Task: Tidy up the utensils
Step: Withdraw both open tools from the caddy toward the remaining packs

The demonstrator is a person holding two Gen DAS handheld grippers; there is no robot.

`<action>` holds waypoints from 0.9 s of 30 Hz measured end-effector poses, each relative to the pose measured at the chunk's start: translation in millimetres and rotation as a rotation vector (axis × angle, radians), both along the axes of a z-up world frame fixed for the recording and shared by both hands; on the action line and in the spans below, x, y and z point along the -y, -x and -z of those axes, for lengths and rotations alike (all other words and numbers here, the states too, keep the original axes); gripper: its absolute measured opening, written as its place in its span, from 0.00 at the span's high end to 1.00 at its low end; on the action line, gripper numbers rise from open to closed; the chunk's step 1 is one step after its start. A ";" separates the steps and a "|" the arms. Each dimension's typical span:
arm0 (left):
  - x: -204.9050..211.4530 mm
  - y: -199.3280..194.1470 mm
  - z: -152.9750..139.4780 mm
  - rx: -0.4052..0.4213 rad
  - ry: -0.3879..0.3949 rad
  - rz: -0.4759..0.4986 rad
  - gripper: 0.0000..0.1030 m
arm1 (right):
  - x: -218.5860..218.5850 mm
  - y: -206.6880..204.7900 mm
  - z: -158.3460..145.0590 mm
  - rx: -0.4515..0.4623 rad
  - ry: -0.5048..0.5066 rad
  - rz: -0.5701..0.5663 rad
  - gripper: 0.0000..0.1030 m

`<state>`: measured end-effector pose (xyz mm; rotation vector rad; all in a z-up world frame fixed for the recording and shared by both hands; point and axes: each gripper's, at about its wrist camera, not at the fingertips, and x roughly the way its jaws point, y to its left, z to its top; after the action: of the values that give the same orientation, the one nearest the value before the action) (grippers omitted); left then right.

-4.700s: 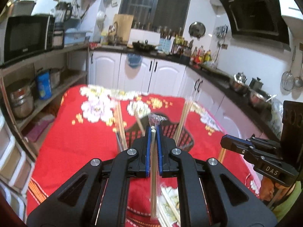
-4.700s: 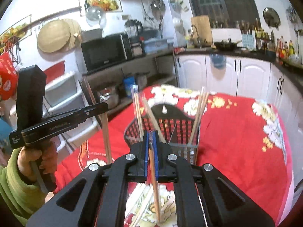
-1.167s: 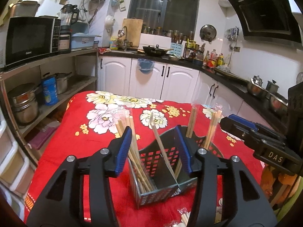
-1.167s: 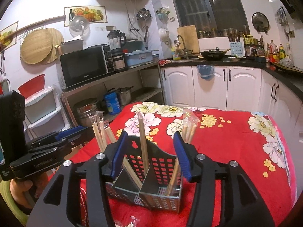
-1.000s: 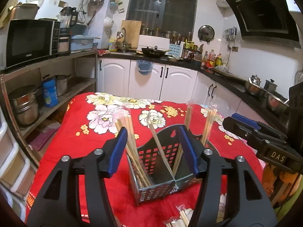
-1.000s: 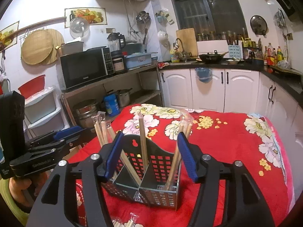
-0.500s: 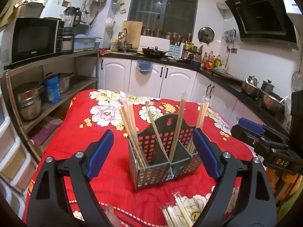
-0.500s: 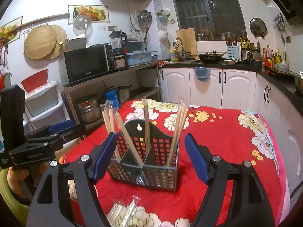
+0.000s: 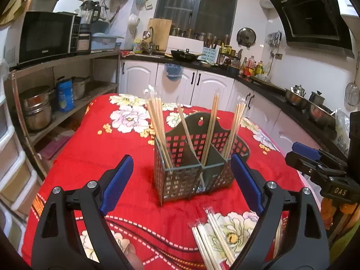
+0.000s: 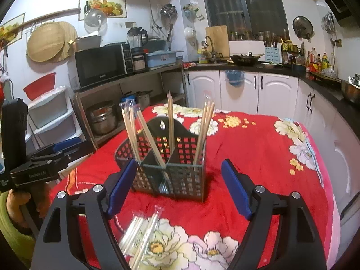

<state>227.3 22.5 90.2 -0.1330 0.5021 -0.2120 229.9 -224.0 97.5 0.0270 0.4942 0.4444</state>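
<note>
Your left gripper (image 9: pixel 181 180) gapes wide and empty; your right gripper (image 10: pixel 178 187) is opening, holding nothing. The caddy (image 9: pixel 193 157) of chopsticks (image 9: pixel 157 121) stands on the red cloth (image 9: pixel 90 148) beyond both. Wrapped chopsticks (image 10: pixel 139 231) near you run off the frame's bottom edge.

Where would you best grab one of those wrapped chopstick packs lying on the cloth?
Probably across the middle of the wrapped chopsticks, coming down from above with a finger on each long side. They lie flat, long and thin, bunched side by side on the tablecloth, so the outermost pack looks easiest.
</note>
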 end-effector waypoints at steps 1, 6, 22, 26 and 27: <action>-0.1 0.6 1.7 -0.004 0.001 0.000 0.22 | 0.1 1.3 1.3 -0.003 0.003 -0.002 0.27; -0.9 5.5 13.2 -0.031 -0.001 -0.004 0.10 | -1.6 8.3 11.0 -0.028 0.019 -0.008 0.27; -2.0 14.5 46.3 -0.119 -0.043 -0.019 0.10 | -9.7 19.7 38.8 -0.098 0.042 -0.039 0.27; -4.0 17.4 53.6 -0.138 -0.046 -0.024 0.10 | -12.3 19.9 44.3 -0.113 0.045 -0.049 0.27; -4.2 18.4 55.4 -0.143 -0.048 -0.026 0.10 | -13.4 20.0 46.5 -0.119 0.046 -0.052 0.27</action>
<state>208.9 26.7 34.8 -0.1079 0.6473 -0.1656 210.0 -210.6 51.0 -0.0035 0.6232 0.4844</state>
